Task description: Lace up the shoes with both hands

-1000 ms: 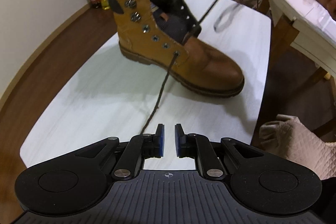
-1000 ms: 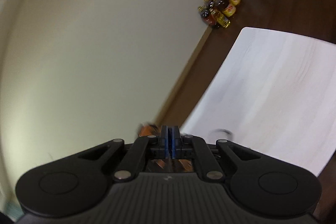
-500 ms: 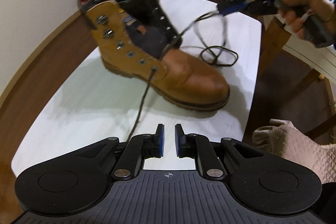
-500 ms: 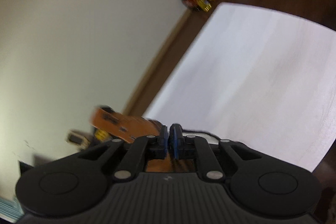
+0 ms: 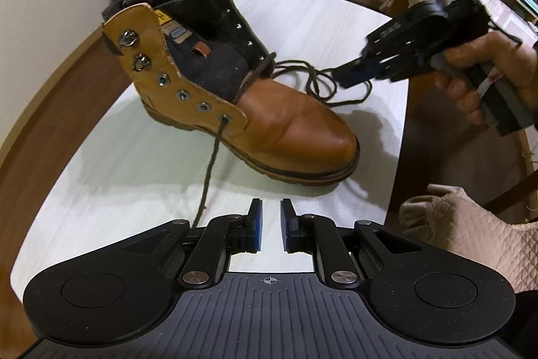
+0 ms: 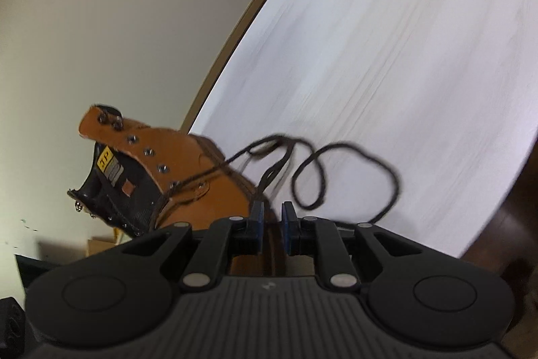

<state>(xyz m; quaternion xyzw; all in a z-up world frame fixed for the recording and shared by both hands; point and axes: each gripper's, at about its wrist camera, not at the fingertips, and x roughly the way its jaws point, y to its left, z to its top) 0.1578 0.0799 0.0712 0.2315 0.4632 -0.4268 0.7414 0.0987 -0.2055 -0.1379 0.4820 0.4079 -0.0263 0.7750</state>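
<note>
Left gripper (image 5: 268,226): jaws slightly apart, nothing between them; the dark brown braided lace (image 5: 208,177) runs just left of them up to the lowest eyelet. Right gripper (image 6: 271,219): jaws opening, a strand of lace seems to run through the gap, no pinch visible. Tan leather lace-up boot (image 5: 289,123) stands on the white bench (image 5: 111,177) just ahead of the left jaws, toe pointing right. Loose lace coils lie between boot and right jaws. A hand (image 5: 484,73) holds the right gripper.

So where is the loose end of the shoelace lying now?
In the left wrist view, the shoelace lies looped on the white table, right of the boot, below the right gripper.
</note>
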